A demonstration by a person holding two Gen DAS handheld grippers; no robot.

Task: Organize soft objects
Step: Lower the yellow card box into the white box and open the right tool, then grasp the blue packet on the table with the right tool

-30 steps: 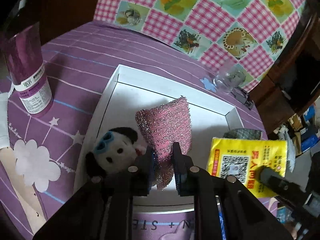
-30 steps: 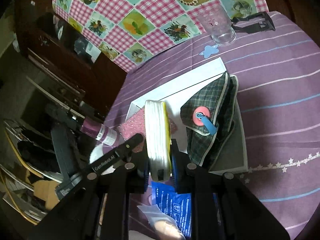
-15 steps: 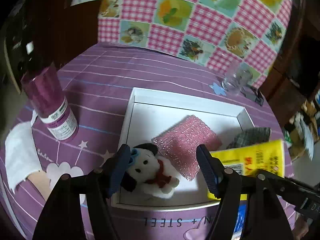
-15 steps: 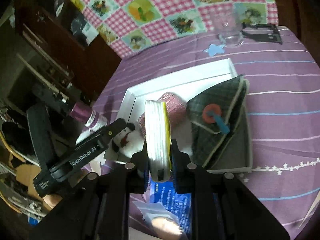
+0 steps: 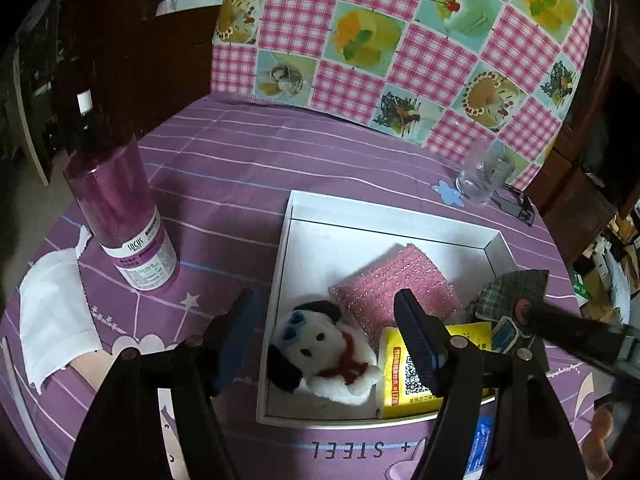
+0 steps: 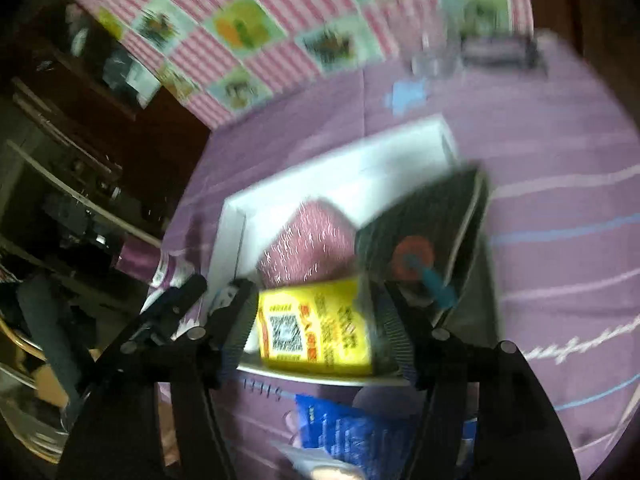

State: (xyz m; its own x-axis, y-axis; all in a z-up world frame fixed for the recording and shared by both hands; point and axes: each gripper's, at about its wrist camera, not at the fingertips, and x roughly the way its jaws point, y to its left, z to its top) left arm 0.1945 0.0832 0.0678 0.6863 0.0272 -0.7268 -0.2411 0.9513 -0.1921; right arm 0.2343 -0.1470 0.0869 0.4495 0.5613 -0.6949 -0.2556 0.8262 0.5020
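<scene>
A white shallow box [image 5: 384, 216] on the purple table holds a pink glittery sponge [image 5: 394, 286], a white plush dog [image 5: 326, 352] and a yellow tissue pack [image 5: 404, 376]. A plaid pouch [image 5: 508, 292] leans at the box's right side. My left gripper [image 5: 330, 344] is open above the dog, holding nothing. My right gripper [image 6: 316, 320] is open, its jaws either side of the yellow tissue pack [image 6: 316, 328], which lies in the box [image 6: 320, 168] beside the sponge [image 6: 312, 240] and the pouch [image 6: 424, 216]. The right wrist view is blurred.
A purple bottle [image 5: 120, 216] stands left of the box, a white cloth [image 5: 56, 316] left of it. A glass [image 5: 482, 176] and a black clip [image 5: 514, 204] sit behind the box. A blue packet [image 6: 352, 428] lies at the near table edge. A checkered cloth [image 5: 400, 40] hangs behind.
The left gripper let go of the pink sponge, which now lies flat in the box, and pulled back open. The right gripper opened and released the yellow tissue pack into the box.
</scene>
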